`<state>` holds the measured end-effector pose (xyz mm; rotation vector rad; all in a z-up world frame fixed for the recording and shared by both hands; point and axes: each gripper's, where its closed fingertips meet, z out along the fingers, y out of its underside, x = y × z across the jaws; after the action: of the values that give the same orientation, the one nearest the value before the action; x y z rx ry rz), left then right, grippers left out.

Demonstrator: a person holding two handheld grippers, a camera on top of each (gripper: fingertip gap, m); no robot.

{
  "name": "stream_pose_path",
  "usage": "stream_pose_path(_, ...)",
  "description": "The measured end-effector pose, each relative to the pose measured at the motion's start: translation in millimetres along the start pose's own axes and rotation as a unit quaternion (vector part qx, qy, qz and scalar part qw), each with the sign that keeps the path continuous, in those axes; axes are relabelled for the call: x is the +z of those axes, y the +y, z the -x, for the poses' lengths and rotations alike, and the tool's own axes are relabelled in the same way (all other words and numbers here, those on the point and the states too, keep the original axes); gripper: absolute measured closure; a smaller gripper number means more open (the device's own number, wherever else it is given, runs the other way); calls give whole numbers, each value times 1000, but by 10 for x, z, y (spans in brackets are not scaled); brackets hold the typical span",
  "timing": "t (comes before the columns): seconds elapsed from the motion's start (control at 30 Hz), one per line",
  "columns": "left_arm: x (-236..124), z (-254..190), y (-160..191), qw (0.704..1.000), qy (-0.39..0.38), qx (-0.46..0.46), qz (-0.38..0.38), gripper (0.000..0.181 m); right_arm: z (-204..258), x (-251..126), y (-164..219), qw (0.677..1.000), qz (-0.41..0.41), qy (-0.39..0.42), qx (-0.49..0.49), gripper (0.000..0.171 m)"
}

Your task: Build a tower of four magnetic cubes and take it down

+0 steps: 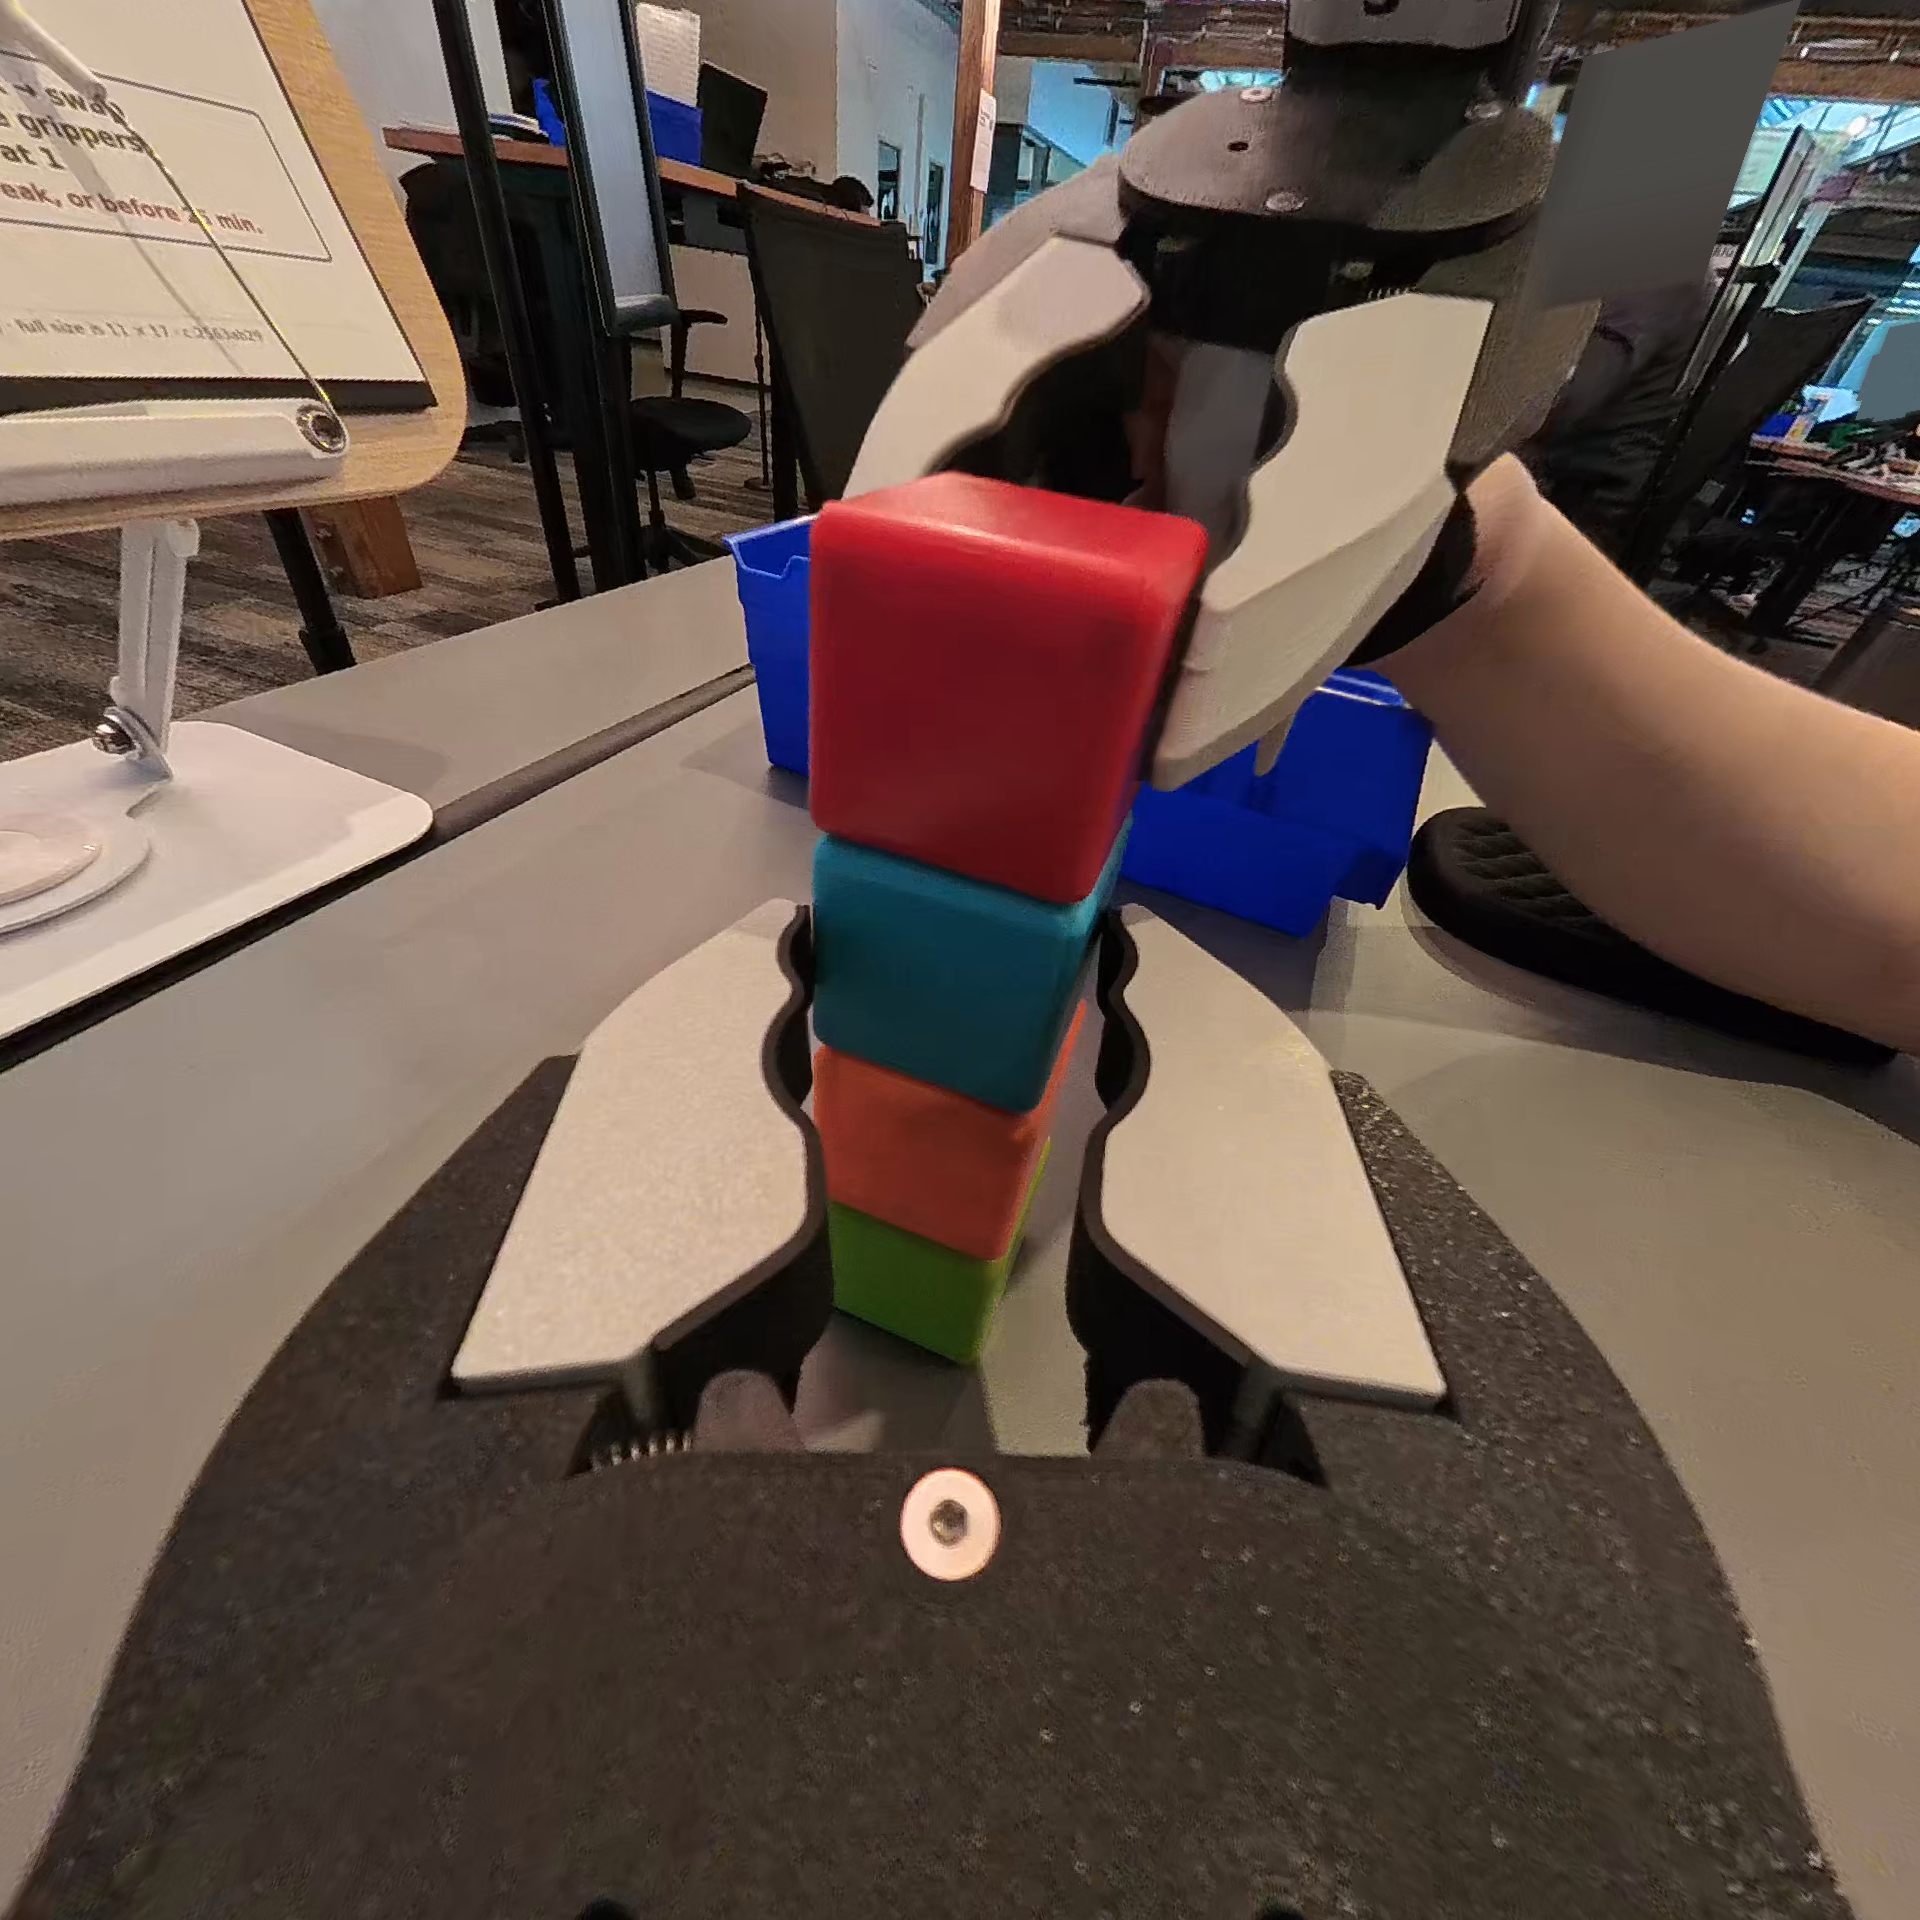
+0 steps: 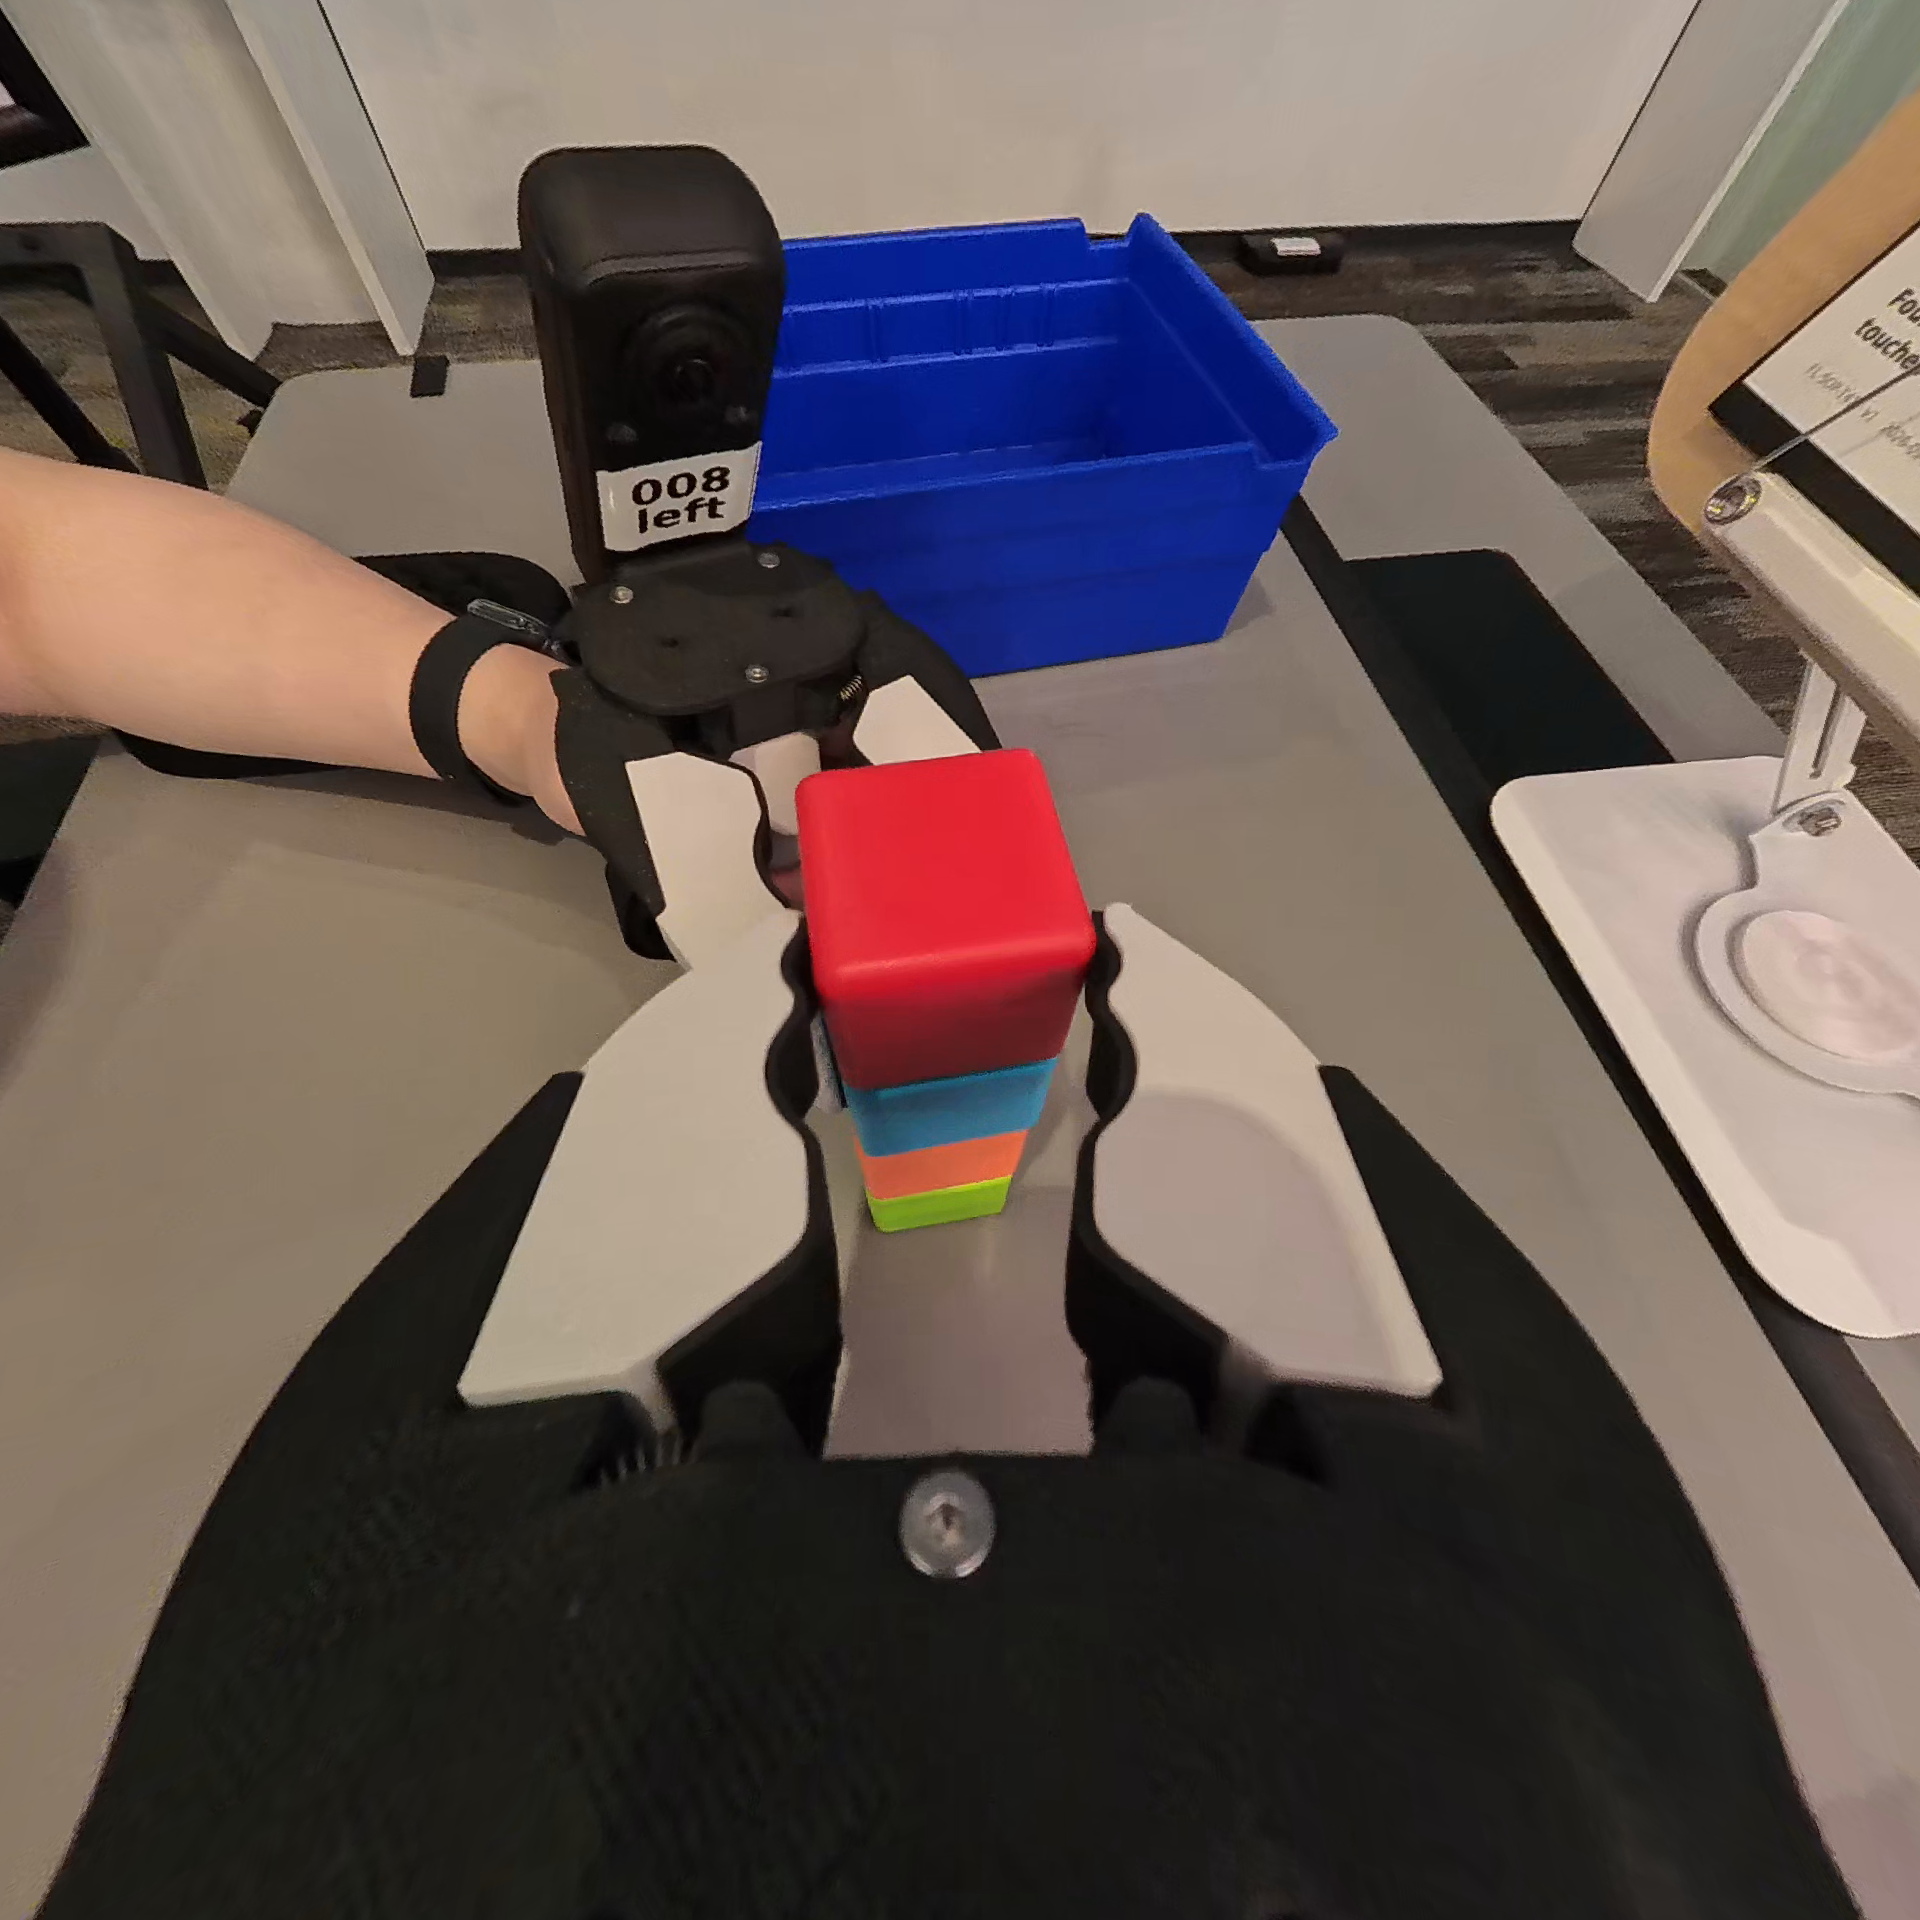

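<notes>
At frame centre a four-cube tower [image 2: 940, 997] stands on the grey table [image 2: 1299, 831] — red on teal, orange, green. The right gripper [image 2: 943, 971] clamps the red cube [image 2: 935, 904]; the left gripper [image 1: 951, 982] hugs the teal cube [image 1: 940, 971] — contact unclear.

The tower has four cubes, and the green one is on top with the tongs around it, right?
Not quite. The red plastic cube is on top, between the right tongs; the green plastic cube is at the bottom. The right wrist view shows it. Four cubes is right.
</notes>
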<state>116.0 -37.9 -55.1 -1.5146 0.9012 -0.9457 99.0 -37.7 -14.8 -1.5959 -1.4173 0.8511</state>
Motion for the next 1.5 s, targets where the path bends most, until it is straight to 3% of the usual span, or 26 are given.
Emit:
stream_pose_path(0.33, 2, -18, 2, 1000, 0, 8, 6, 129, -4, -31, -22, 996, -9, -36, 87, 121)
stream_pose_path(0.7, 26, -13, 1, 1000, 0, 3, 11, 130, 29, -47, -131, 1000, -6, 16, -17, 121)
stream_pose_path(0.8, 26, -14, 6, 1000, 0, 4, 13, 130, 7, -304, -383, 998, -59, 29, -15, 121)
stream_pose_path(0.9, 27, -12, 6, 1000, 0, 5, 15, 130, -355, -1002, -400, 988, -45, 149, -23, 121)
stream_pose_path(1.0, 27, -13, 7, 1000, -1, 6, 16, 130, -902, -1884, 111, 953, 11, 297, 66, 121)
stream_pose_path(1.13, 34, -3, 6, 1000, -2, 6, 15, 130, -1413, -2477, 1422, 863, 173, 413, 234, 121)
stream_pose_path(1.2, 37, 2, 5, 1000, -2, 4, 14, 130, -1583, -2549, 1885, 820, 231, 452, 264, 121)
stream_pose_path(1.27, 34, -1, 7, 1000, -2, 6, 14, 130, -1704, -2479, 2145, 799, 238, 466, 296, 121)
stream_pose_path(1.43, 27, 6, 9, 1000, -2, 9, 17, 130, -1849, -2481, 2468, 756, 266, 515, 303, 121)
stream_pose_path(1.5, 27, 3, 9, 1000, 2, 9, 19, 130, -1812, -2460, 2571, 755, 287, 500, 313, 118)
